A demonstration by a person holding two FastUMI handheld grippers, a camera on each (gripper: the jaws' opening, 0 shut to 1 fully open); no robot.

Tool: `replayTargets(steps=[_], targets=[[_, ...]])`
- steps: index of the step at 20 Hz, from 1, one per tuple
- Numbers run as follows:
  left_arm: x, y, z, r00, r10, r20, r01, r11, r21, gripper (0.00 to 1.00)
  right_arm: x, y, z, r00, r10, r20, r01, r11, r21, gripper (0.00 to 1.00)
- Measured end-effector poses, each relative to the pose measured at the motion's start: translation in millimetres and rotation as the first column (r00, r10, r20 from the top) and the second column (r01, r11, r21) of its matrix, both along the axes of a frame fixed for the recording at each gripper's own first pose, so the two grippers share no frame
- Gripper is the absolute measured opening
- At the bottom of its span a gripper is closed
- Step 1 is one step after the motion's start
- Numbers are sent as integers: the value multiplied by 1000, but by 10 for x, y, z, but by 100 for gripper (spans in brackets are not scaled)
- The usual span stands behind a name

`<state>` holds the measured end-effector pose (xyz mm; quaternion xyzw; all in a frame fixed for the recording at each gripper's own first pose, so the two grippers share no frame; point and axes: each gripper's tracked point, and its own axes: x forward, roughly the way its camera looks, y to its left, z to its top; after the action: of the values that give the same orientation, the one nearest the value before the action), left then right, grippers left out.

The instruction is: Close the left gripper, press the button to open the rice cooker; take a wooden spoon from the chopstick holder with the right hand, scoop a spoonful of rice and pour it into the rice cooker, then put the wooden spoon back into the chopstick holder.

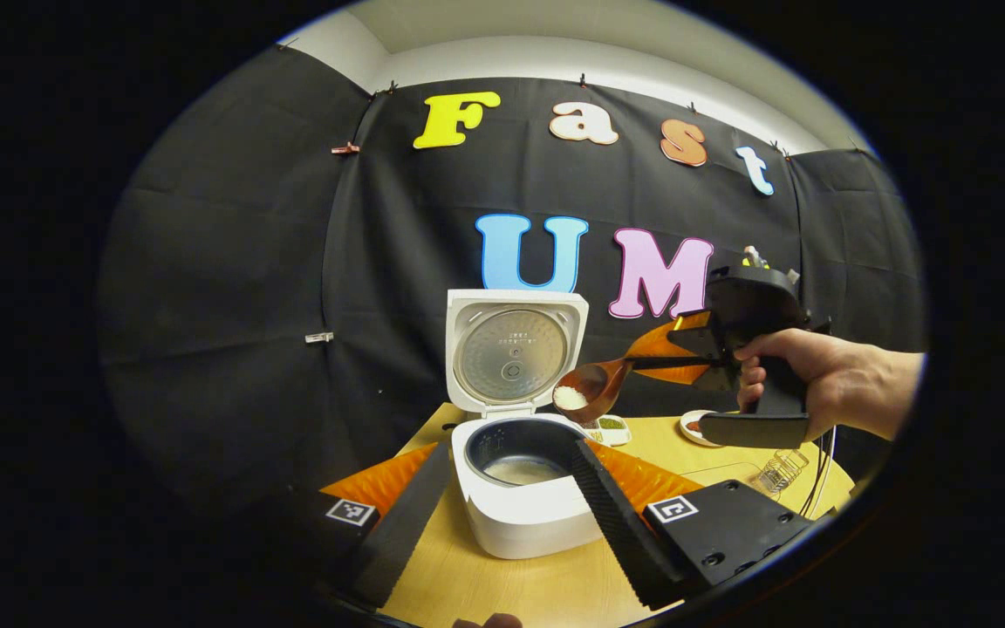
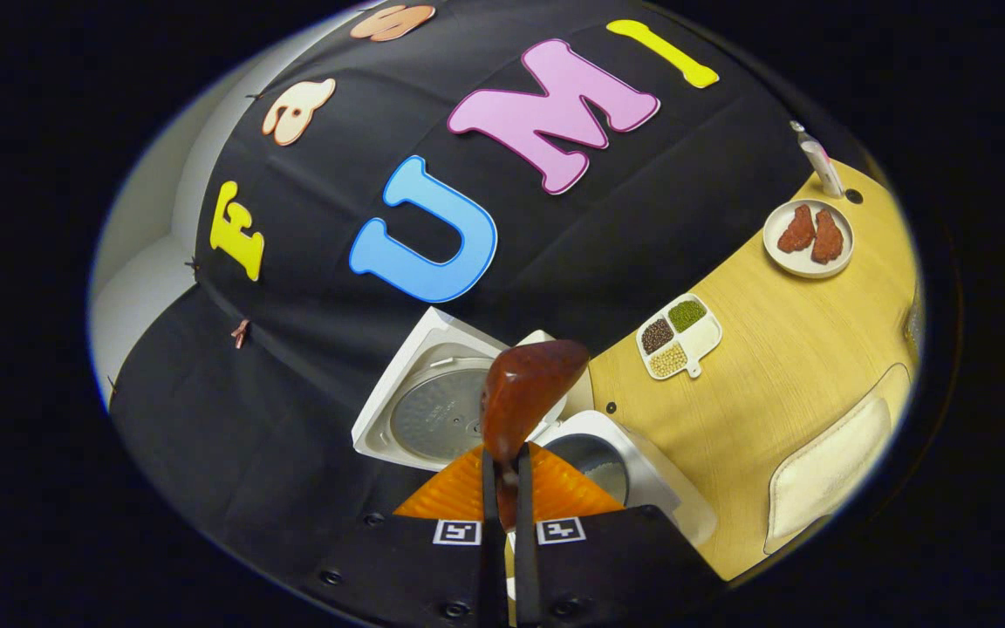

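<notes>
The white rice cooker (image 1: 524,515) stands open on the wooden table, its lid (image 1: 511,349) upright and some white rice in the dark inner pot (image 1: 520,469). My left gripper (image 1: 513,449) is open, its two fingers reaching along either side of the cooker. A hand (image 1: 834,384) holds my right gripper (image 1: 646,359), which is shut on the handle of the wooden spoon (image 1: 594,388). The spoon's bowl carries white rice (image 1: 570,398) and hangs tilted just above the pot's far rim. In the right gripper view the spoon's back (image 2: 524,392) hides part of the lid (image 2: 433,410) and pot (image 2: 598,462).
A small divided dish of grains (image 2: 679,336) sits behind the cooker. Farther right are a plate with reddish pieces (image 2: 808,237) and a slim bottle (image 2: 821,166). A wire rack (image 1: 782,471) stands at the table's right, and a pale cloth (image 2: 825,471) lies near the edge.
</notes>
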<state>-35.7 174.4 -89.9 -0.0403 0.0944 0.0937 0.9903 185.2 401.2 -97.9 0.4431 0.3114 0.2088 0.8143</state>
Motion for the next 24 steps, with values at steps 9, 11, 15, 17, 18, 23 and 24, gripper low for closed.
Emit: replayTargets(steps=[9, 11, 15, 17, 18, 23, 24], targets=[[29, 147, -101, 1000, 20, -12, -20, 1000, -21, 97, 117, 379, 116, 978, 83, 192, -47, 981, -188, 8], [39, 173, -116, 1000, 23, -15, -24, 999, -26, 97, 115, 436, 107, 967, 109, 229, -53, 970, -236, 8], [61, 204, -149, 1000, 24, -20, -25, 999, -34, 95, 111, 525, 87, 939, 173, 296, -64, 937, -342, 8], [79, 214, -148, 1000, 24, -20, -24, 999, -31, 94, 116, 558, 100, 923, 201, 327, -66, 923, -380, 8], [85, 218, -138, 1000, 24, -19, -25, 999, -28, 95, 110, 570, 109, 915, 214, 342, -68, 917, -394, 8], [92, 227, -133, 1000, 23, -13, -24, 999, -24, 95, 28, 635, 204, 867, 278, 414, -62, 884, -463, 8], [98, 221, -131, 1000, 23, -12, -23, 999, -26, 95, 12, 643, 214, 858, 291, 424, -63, 877, -476, 8]])
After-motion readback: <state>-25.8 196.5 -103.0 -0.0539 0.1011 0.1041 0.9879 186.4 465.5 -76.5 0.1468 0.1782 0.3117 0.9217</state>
